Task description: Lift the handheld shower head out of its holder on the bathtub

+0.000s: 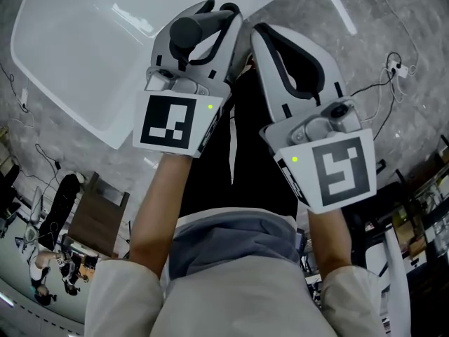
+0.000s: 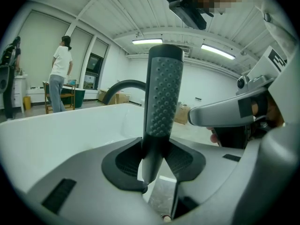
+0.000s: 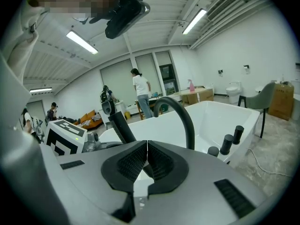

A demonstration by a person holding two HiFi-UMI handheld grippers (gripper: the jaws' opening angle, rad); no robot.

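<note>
shower head [image 2: 161,93] 1 | bathtub [image 3: 220,116] 1 | spout [image 3: 185,114] 1 | knobs [image 3: 238,134] [image 3: 226,144] [image 3: 213,150] 3

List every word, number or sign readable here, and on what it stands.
No readable words or numbers.
The black-and-white square marker at left and the one at right are patterns, not letters.
Brown cardboard box in the background: any print too small to read.
</note>
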